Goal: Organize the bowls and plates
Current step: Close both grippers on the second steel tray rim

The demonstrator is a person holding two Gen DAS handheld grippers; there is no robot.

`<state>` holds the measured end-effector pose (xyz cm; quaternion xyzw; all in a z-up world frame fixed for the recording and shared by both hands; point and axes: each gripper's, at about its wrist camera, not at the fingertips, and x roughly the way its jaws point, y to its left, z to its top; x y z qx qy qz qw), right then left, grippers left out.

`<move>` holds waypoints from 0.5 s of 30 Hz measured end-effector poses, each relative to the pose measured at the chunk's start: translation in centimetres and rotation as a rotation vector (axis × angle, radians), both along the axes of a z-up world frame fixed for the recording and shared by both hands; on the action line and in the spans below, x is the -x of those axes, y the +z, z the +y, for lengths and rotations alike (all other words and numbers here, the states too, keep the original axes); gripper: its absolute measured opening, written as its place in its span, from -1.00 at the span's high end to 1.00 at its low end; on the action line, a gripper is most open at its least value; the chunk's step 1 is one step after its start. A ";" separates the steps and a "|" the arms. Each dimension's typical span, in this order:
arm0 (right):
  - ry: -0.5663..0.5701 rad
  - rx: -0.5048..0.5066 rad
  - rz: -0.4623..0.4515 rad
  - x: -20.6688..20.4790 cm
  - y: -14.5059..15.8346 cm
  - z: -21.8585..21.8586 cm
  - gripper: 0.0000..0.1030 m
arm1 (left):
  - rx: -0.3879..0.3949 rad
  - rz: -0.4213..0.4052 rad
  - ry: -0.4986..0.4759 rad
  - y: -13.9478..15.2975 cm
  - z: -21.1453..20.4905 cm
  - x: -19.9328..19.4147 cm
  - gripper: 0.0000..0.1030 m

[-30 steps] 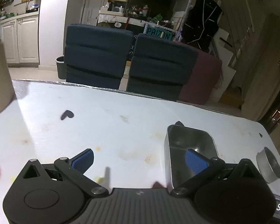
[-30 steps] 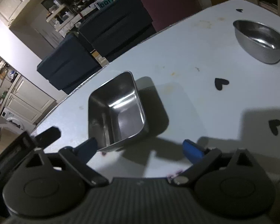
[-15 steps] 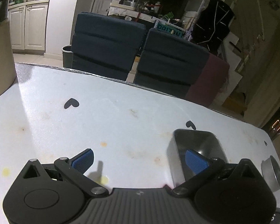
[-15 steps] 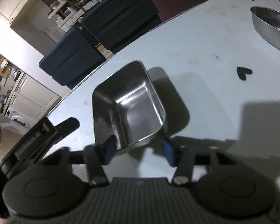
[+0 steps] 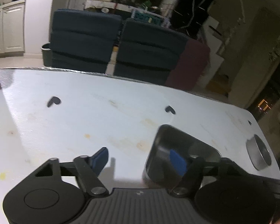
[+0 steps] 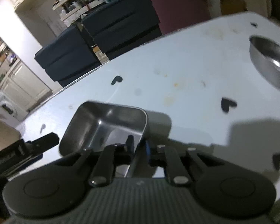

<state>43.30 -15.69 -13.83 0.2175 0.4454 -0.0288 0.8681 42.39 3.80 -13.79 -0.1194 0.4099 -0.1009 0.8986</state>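
Rectangular steel tray (image 6: pixel 106 123), pinched by its near wall in the right gripper (image 6: pixel 138 149).

One finger is set inside the rim and one outside, presumably so the tray can be lifted toward the round bowl (image 6: pixel 270 63) far right. The left gripper (image 5: pixel 140 158) is held spread, nothing between its fingers, over the table (image 5: pixel 84 115).

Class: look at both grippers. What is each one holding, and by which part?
The right gripper pinches the rectangular steel tray by its near right rim wall. The left gripper is open, holding nothing.

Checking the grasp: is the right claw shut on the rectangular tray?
Shut: the right claw pinches the rectangular tray wall.
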 end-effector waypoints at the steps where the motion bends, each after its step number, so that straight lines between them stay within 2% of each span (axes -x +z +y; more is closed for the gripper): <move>1: 0.016 0.015 -0.002 -0.1 0.1 0.0 0.76 | 0.007 0.008 -0.010 -0.1 -0.2 0.0 -0.25; 3: 0.059 0.049 -0.001 -0.3 0.3 -0.2 0.82 | 0.010 0.022 -0.029 -0.4 -0.4 -0.1 -0.19; 7: 0.182 0.155 -0.005 -0.5 0.7 0.7 0.93 | -0.019 0.073 -0.055 -1.1 -0.9 0.0 0.07; 12: 0.196 0.161 -0.012 -0.6 0.7 1.0 0.94 | -0.051 0.130 -0.067 -1.7 -1.2 0.8 0.12; 15: 0.201 0.143 -0.012 -0.3 0.7 0.7 0.93 | -0.040 0.146 -0.074 -2.0 -1.0 1.4 0.17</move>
